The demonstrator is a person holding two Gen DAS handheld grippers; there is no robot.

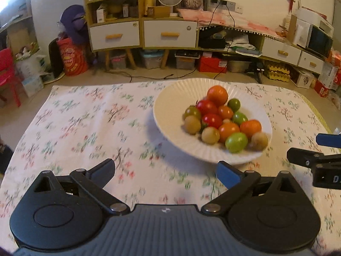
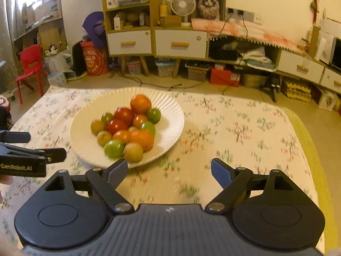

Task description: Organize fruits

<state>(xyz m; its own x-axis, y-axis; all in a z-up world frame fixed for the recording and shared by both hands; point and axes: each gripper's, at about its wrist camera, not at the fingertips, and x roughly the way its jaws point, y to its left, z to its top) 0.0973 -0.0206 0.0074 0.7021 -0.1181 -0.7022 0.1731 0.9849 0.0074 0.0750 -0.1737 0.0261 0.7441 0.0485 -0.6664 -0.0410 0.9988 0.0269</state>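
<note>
All the fruits [image 1: 223,120] sit heaped in one white plate [image 1: 170,111] on the flowered tablecloth [image 1: 85,128], plate toward the cloth's far edge, roughly mid-width; no loose fruit visible on the cloth in either view. Fits either a finished gather-up or a pile waiting to be sorted out, can't tell which from this. Left gripper [image 1: 166,170] hovers over the near-left part of the cloth, jaws spread wide, nothing between them. Right gripper [image 2: 169,169] same: jaws wide apart and empty, its left fingertip [image 2: 117,169] just at the plate's near rim in its own view. Risks: fruit are small, round, smooth-skinned, stacked in a loose mound, so nudging one likely rolls neighbours, and the shallow sloped plate won't stop much. The tan one and the green one at the near rim look closest to spilling. Pads are flat and hard-looking, so a round glossy skin can squirt out if pinched off-centre; red ones look like soft tomatoes, too much squeeze could bruise or split them. Plate looks like glazed ceramic with a ribbed rim, on loose wrinkled fabric, so a finger catching the rim could tip or slide it. Frames are motion-blurred, so fine contact is hard to judge. The two grippers are near each other beside the plate, collision possible if both go in
</note>
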